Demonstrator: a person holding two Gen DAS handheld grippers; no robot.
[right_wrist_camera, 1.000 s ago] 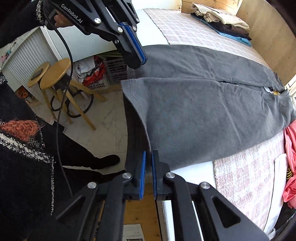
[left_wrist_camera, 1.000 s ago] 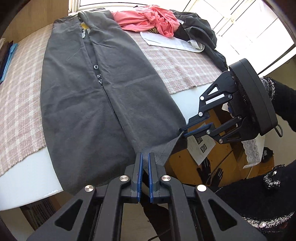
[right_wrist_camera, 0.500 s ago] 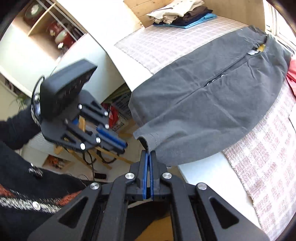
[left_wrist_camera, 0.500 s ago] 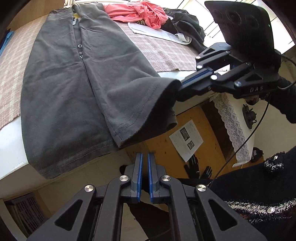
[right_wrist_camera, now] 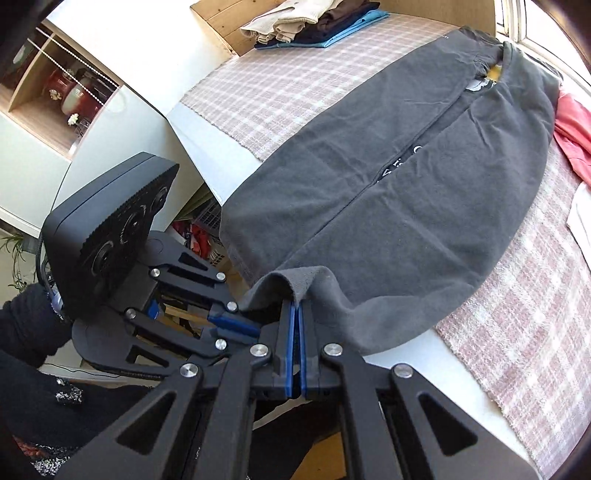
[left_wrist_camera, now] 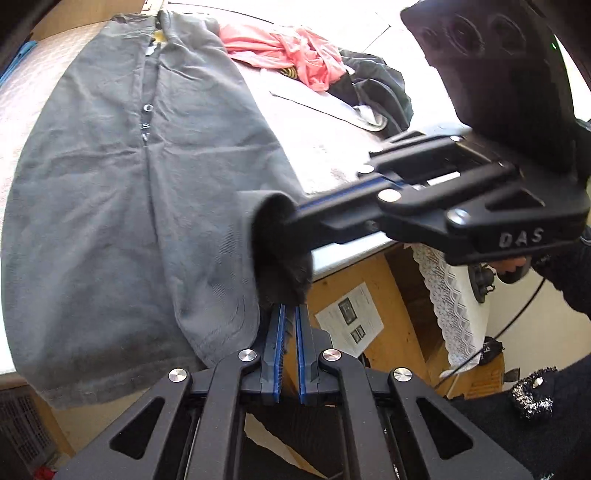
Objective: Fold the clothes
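Pinching a hem corner of the grey shirt point(right_wrist_camera: 388, 192), my right tool point(right_wrist_camera: 295, 314) has its pads closed on the cloth. A second ago that corner hung low off the bed's near edge; now it is lifted and curling toward the garment's middle, so I judge a fold of the near hem toward the collar is under way.

My left tool point(left_wrist_camera: 288, 314) shows a narrow slit between its pads. It has come in under the raised corner, but I cannot tell whether any cloth is caught in it.

The shirt lies lengthwise on the bed point(right_wrist_camera: 517, 350), side flaps folded in to meet along the centre, collar far, hem overhanging near.

Only the right view shows the cloth seated between the right pads, and a folded stack point(right_wrist_camera: 310, 22) at the far left. Only the left view shows the pink garment point(left_wrist_camera: 288, 51) and black garment point(left_wrist_camera: 376, 85) heaped at the far right, and how the lifted corner bulges around the right tool's fingers point(left_wrist_camera: 332, 218).
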